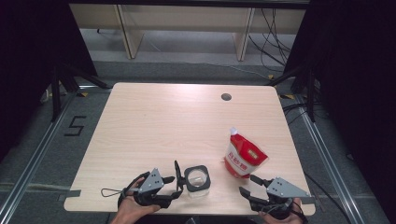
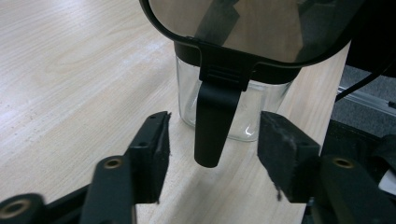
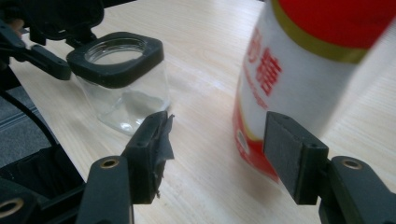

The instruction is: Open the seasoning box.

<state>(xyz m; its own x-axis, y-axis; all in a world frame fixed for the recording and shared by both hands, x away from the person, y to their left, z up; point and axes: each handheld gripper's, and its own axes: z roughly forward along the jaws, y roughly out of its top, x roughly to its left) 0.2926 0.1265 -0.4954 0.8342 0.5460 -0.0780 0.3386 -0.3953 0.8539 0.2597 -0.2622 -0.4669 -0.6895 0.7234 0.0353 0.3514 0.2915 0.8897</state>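
A clear glass jar (image 1: 197,179) (image 2: 243,107) (image 3: 123,79) with a black square rim stands near the table's front edge. Its hinged lid (image 2: 247,23) is swung up toward my left gripper (image 1: 175,186) (image 2: 212,140), and the lid's black latch tab (image 2: 215,126) hangs between the jaws. The jaws are open, with a gap on each side of the tab. A red and white spouted pouch (image 1: 243,156) (image 3: 299,70) stands upright to the right of the jar. My right gripper (image 1: 247,184) (image 3: 217,135) is open just in front of the pouch, touching nothing.
The pale wooden table (image 1: 163,121) has a round cable hole (image 1: 226,97) at the back right. Both hands sit at the front edge. Dark curtains flank the table, and wooden furniture legs and cables lie on the floor behind.
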